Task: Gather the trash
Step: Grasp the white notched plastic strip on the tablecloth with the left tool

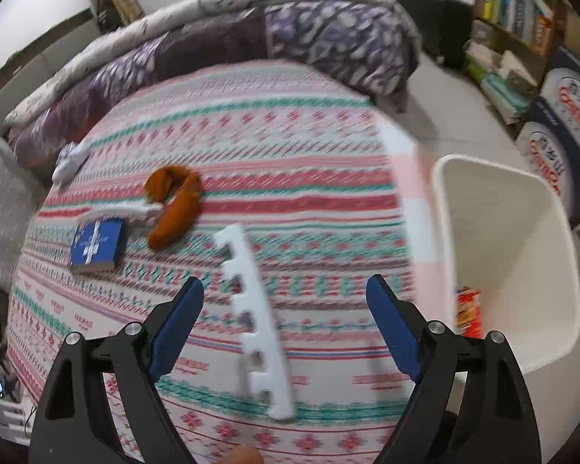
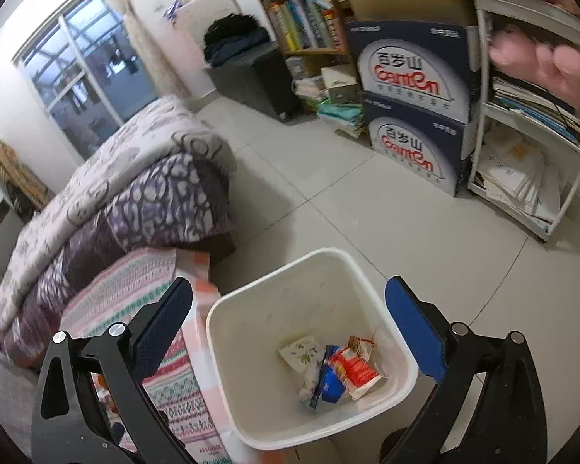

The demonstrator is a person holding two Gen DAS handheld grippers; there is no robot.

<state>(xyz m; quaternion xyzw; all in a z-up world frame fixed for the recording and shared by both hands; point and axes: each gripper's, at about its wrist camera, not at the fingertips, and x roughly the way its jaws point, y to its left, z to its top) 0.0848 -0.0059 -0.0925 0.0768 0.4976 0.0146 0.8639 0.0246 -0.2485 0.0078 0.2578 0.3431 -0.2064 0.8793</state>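
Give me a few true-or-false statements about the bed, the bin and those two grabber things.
1. The white notched foam strip lies on the patterned bedspread. True.
2. The white plastic bin holds nothing. False: crumpled wrappers lie inside.
3. The left gripper holds the foam strip. False: its fingers are spread and touch nothing.
4. The right gripper is open above the bin. True.
5. The blue book is in the bin. False: it lies on the bed.

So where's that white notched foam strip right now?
In the left wrist view, the foam strip lies on the patterned bedspread, ahead of the open left gripper.
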